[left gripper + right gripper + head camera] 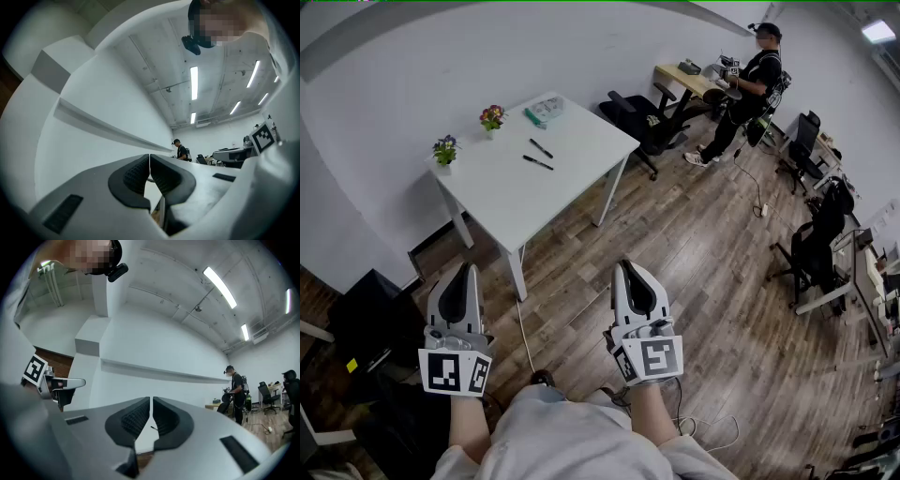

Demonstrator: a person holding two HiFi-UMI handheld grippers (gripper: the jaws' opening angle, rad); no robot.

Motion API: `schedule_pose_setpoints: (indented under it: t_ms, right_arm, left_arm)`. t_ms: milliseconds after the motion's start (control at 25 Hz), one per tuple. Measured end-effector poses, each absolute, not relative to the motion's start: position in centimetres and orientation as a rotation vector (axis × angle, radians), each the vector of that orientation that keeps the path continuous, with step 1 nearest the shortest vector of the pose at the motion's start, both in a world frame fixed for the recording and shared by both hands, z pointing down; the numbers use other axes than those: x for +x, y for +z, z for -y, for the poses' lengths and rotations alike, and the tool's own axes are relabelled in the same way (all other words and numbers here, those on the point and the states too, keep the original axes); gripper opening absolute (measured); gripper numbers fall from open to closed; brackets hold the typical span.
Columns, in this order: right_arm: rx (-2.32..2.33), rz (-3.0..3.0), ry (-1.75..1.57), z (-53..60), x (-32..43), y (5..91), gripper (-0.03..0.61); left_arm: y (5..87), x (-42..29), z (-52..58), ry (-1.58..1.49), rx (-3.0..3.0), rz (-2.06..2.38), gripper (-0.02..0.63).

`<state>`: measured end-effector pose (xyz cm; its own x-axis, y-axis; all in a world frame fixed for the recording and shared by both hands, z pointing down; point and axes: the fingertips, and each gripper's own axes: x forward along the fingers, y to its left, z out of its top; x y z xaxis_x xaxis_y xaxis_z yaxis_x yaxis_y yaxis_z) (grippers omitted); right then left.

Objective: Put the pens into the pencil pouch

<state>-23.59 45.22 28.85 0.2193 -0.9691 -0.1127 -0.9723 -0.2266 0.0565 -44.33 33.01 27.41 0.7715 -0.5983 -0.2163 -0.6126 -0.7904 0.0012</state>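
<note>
Two dark pens (541,148) (537,162) lie on a white table (516,192) some way ahead of me. The pencil pouch (546,112), pale with a green edge, rests near the table's far corner. My left gripper (466,272) and right gripper (625,268) are held side by side above the wooden floor, well short of the table. Each is shut with nothing between its jaws. The left gripper view shows the left gripper (149,165) closed pad to pad. The right gripper (151,409) is closed the same way in its own view, with the table behind it.
Two small flower pots (492,117) (444,150) stand along the table's left edge. A black office chair (642,120) sits just right of the table. A person (752,82) stands at a desk far right. A dark box (370,319) is on the floor at my left.
</note>
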Motion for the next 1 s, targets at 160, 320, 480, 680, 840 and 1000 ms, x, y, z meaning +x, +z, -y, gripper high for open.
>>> schedule_pose_setpoints:
  t_ms: [160, 320, 480, 680, 840, 1000]
  right_arm:
    - [-2.434, -1.937, 0.194, -44.9, -23.8, 28.7, 0.04]
    - [-2.433, -1.937, 0.202, -44.0, -24.1, 28.6, 0.04]
    - [-2.44, -1.929, 0.213, -43.1, -24.3, 28.6, 0.04]
    - [-2.44, -1.922, 0.224, -42.5, -24.6, 28.7, 0.04]
    - [-2.435, -1.923, 0.21, -42.0, -24.0, 28.7, 0.04]
    - [-2.436, -1.918, 0.2, -40.7, -23.2, 28.9, 0.04]
  left_arm:
    - [27.2, -44.5, -32.8, 0.319, -2.89, -0.983, 0.026]
    - [27.3, -44.7, -32.0, 0.322, -2.889, -0.984, 0.026]
    - [27.0, -45.1, -30.9, 0.334, -2.886, -0.979, 0.026]
    - [27.2, -44.9, -30.1, 0.356, -2.894, -0.946, 0.026]
    - [27.0, -44.0, -29.8, 0.372, -2.904, -0.915, 0.026]
    - [27.0, -43.2, -28.5, 0.357, -2.908, -0.907, 0.026]
